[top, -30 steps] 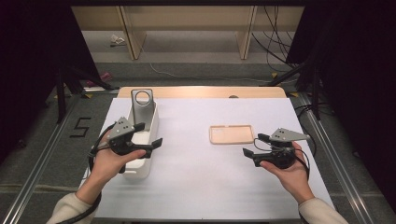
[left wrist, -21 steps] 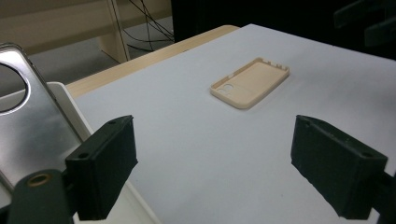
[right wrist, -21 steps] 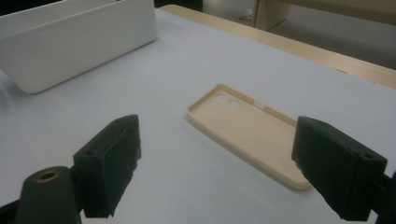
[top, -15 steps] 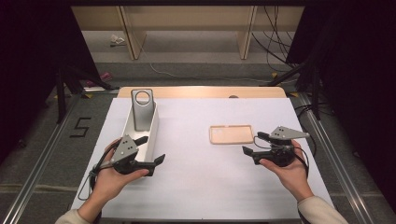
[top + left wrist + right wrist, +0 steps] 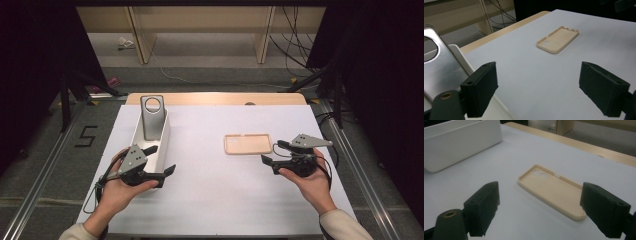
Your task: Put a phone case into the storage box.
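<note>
While the left gripper (image 5: 162, 161) hovers beside the near end of the white tray (image 5: 161, 145), its jaws stand wide with nothing between them, one jaw over the tray's rim and the other over bare table. They have just been closing a little, though they remain far apart and hold nothing. Just beyond this gripper, the tray runs away from the person toward the far edge, and a silver phone case (image 5: 152, 116) with a round camera hole stands leaning upright at its far end. In the left gripper view that silver case (image 5: 439, 67) rises close on the left, past the left jaw.

Between the two grippers lies a broad stretch of bare white table (image 5: 210, 200). Ahead of the right gripper (image 5: 272, 152), just off its jaw tips, a beige phone case (image 5: 248, 143) lies flat with its hollow side up, touching nothing else. The right gripper's jaws are also spread wide and empty; in the right gripper view the beige case (image 5: 552, 190) sits between and beyond them, its near corner close to the right jaw. To the right of this gripper, the table's right edge is near; the wooden far edge (image 5: 215, 98) lies well beyond both cases.
</note>
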